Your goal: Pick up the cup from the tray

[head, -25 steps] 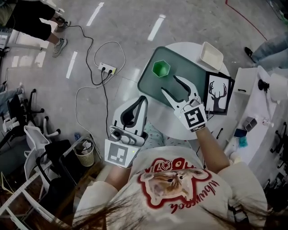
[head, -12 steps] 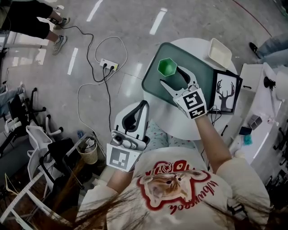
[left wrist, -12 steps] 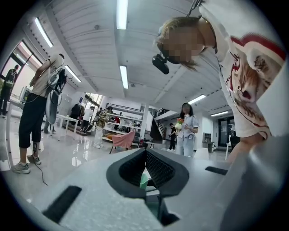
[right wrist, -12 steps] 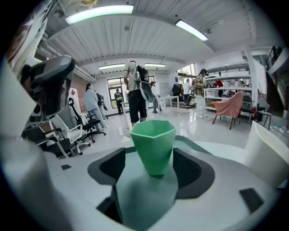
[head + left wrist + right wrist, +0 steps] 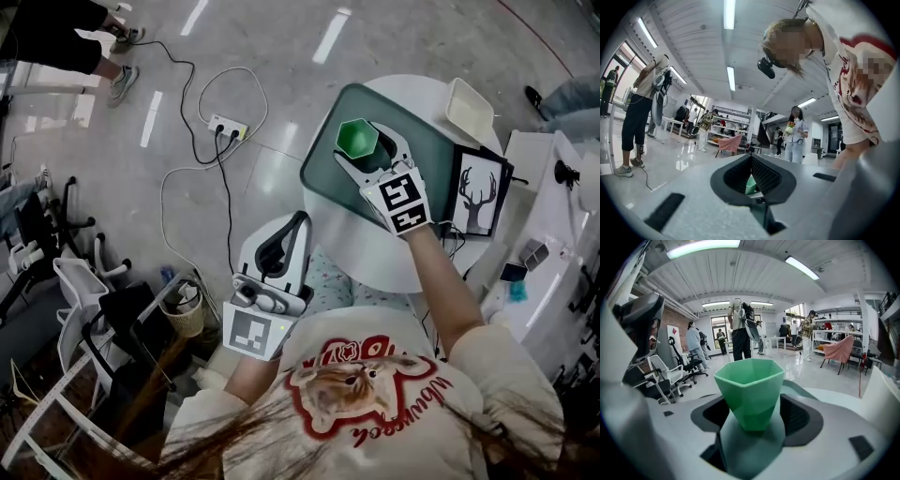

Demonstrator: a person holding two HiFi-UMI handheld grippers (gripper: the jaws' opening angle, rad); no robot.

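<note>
A green, faceted cup [image 5: 357, 138] is seen standing upright on the dark green tray [image 5: 323, 171], near the tray's far left corner. Only its own green inner walls are seen through its open mouth. The tray is laid on a round white table [image 5: 356, 253] and overhangs the table's edge on the left.

The right gripper [image 5: 364, 144] is held over the tray with the cup between its two jaws. The jaws are opening, and in the right gripper view the cup [image 5: 750, 390] is seen standing free on the tray. A gap is left on either side between its walls and the dark pads [image 5: 801, 414], so nothing is pinched.

The left gripper [image 5: 300, 218] is held low beside the person's body, off the table and well apart from the tray. In the left gripper view its jaws [image 5: 751, 161] are pressed together at the tips and nothing is held. A sliver of green is seen through the opening behind them.

A white rectangular dish [image 5: 469, 111] is placed at the table's far right edge, just beside the tray. A framed deer picture [image 5: 476, 192] lies to the right of the tray. On the floor, a small basket [image 5: 183, 314] is seen beside the chairs. Its contents cannot be made out.
</note>
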